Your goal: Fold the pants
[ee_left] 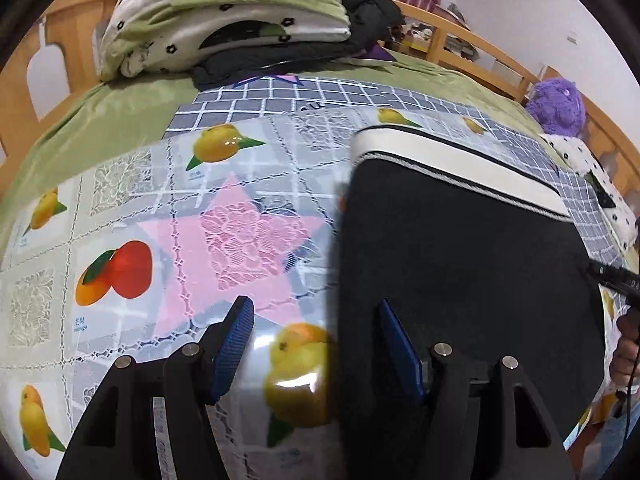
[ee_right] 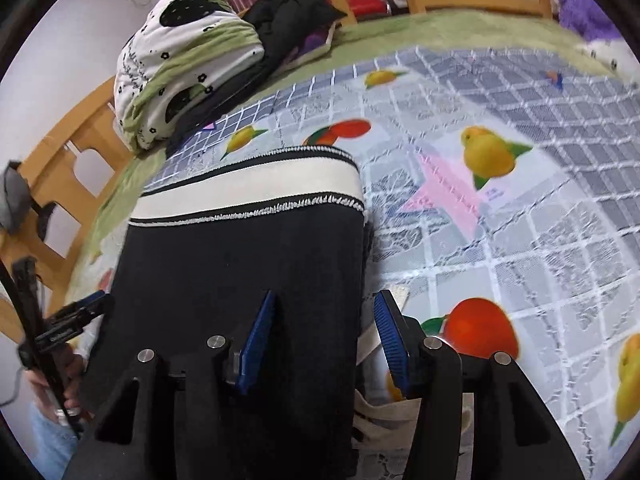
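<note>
The pants [ee_left: 460,240] are black with a white waistband and lie folded flat on a fruit-print cloth [ee_left: 160,208]. My left gripper [ee_left: 316,320] is open and empty, straddling the left edge of the pants near the front. In the right wrist view the pants [ee_right: 240,256] lie at centre left, with the waistband at the far end. My right gripper [ee_right: 324,316] is open and empty, straddling their right edge near the front. The left gripper's tip [ee_right: 80,312] shows at the pants' left edge. The right gripper's tip [ee_left: 612,276] shows at their right edge.
The fruit-print cloth [ee_right: 500,216] covers a bed with a green sheet [ee_left: 100,120]. A folded quilt and dark clothes [ee_left: 240,20] are stacked at the head. A purple plush toy [ee_left: 556,104] lies at the far right. A wooden bed frame [ee_right: 60,168] rings the bed.
</note>
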{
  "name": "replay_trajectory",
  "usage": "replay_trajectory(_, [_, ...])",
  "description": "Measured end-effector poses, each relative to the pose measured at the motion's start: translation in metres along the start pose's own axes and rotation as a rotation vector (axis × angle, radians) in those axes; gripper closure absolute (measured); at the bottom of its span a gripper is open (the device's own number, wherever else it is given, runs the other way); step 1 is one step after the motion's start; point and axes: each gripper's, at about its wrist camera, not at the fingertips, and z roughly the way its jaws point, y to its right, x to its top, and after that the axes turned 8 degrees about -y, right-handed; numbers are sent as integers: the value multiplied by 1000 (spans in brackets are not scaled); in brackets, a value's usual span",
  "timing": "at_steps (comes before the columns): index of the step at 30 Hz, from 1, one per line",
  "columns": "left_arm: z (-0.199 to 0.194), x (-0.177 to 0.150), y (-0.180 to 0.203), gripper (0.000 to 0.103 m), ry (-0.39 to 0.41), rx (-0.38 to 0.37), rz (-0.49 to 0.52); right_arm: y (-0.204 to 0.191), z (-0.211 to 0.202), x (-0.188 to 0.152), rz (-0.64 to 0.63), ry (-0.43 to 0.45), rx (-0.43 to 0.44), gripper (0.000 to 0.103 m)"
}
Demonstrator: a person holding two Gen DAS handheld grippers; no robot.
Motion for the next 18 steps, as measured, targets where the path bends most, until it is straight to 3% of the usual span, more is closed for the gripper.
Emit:
replay_trajectory(4, [15, 5, -5, 40, -53, -75, -15, 3, 15, 1, 21, -28, 18, 34])
replay_trajectory(15, [30, 4, -5, 40, -47, -118, -11, -7, 28, 5, 0, -31, 30, 37])
replay_trajectory(18, [29, 4, -5, 49, -42, -132, -7, -14, 24, 2, -30, -10, 0, 41])
